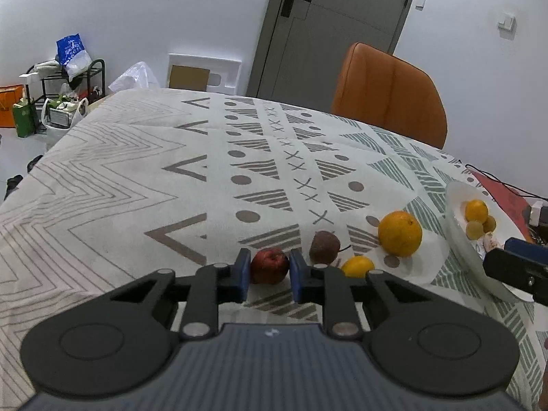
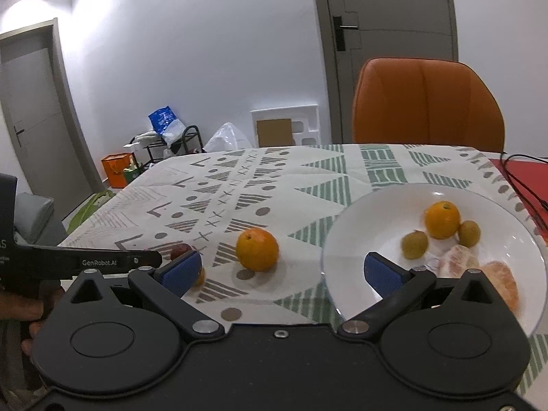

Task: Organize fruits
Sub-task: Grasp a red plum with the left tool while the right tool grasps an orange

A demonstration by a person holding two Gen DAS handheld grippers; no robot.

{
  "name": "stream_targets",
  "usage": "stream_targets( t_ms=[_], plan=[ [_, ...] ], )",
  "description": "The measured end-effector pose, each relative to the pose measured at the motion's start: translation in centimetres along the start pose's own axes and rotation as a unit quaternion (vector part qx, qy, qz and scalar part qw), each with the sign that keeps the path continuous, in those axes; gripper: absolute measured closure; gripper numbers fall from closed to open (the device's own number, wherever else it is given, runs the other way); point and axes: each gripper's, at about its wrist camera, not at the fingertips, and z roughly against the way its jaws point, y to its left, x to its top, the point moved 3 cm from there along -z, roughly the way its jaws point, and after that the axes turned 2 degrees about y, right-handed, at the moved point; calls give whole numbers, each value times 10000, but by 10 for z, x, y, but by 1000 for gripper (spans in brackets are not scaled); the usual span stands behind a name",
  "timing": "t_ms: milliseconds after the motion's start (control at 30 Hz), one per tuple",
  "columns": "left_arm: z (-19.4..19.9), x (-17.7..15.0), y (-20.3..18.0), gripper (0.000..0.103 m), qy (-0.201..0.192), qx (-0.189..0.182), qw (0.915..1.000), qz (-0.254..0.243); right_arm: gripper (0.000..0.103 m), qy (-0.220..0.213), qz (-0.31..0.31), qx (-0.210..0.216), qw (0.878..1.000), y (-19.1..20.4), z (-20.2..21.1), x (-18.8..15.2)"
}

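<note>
Red apple sits on the tablecloth between left gripper pads, contact unclear; centre, squeeze gently, lift to white bowl, where right gripper hangs spread, empty.

We are in a lived-in home room: a table under a patterned cloth, an orange upholstered chair pulled up to it, grey interior doors in white walls, and a small black rack piled with shopping bags in the corner.
</note>
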Motion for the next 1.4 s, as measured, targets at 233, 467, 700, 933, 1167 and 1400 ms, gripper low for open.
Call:
stream_targets(
  t_ms=[233, 467, 700, 933, 1167, 1400],
  plan=[
    [10, 3, 7, 81, -69, -24, 9999, 89, 12, 62, 176, 217, 9996, 15, -12, 5],
    [20, 6, 13, 81, -158, 58, 9998, 144, 18, 148, 281, 347, 9989, 27, -24, 9],
    [29, 7, 22, 81, -236, 160, 9994, 218, 22, 254, 401, 335, 9983, 34, -38, 13],
    [37, 8, 32, 81, -318, 238, 9988, 272, 29, 371, 509, 198, 9978, 38, -53, 15],
    [45, 9, 38, 81, -374, 291, 9984, 306, 40, 511, 706, 63, 9962, 41, -63, 11],
    [50, 9, 38, 81, -421, 294, 9983, 287, 88, 551, 853, -21, 9948, 43, -59, 10]
  ],
)
